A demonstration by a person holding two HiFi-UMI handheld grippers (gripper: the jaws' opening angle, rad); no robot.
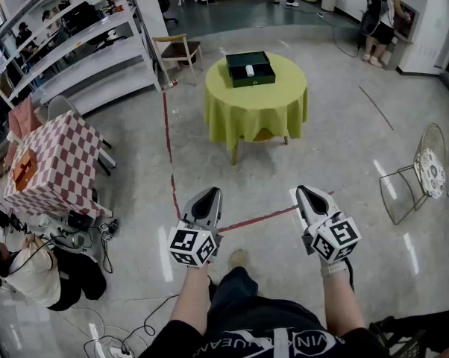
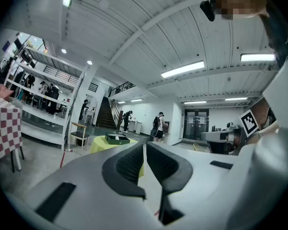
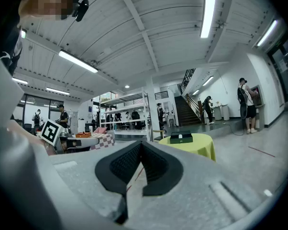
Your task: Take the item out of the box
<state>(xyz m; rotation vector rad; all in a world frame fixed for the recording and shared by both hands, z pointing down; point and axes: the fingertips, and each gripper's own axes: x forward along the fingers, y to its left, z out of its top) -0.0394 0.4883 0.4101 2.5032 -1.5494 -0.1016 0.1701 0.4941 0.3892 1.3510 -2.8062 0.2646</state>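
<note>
A dark green open box (image 1: 250,68) sits on a round table with a yellow-green cloth (image 1: 256,107), a few steps ahead across the floor. A small white item (image 1: 250,70) lies inside the box. My left gripper (image 1: 207,195) and right gripper (image 1: 306,193) are held side by side, level and far short of the table, pointing toward it. Both are shut with nothing between their jaws. In the left gripper view the box (image 2: 117,139) shows far beyond the left gripper (image 2: 145,147). In the right gripper view the box (image 3: 181,137) lies right of the right gripper (image 3: 141,143).
A red-and-white checkered table (image 1: 49,159) bearing an orange box (image 1: 24,170) stands at left, with a person sitting on the floor (image 1: 30,271) and cables nearby. A wooden chair (image 1: 181,51) and shelving (image 1: 75,51) are behind; a wire chair (image 1: 422,174) stands at right. Red tape (image 1: 168,148) marks the floor.
</note>
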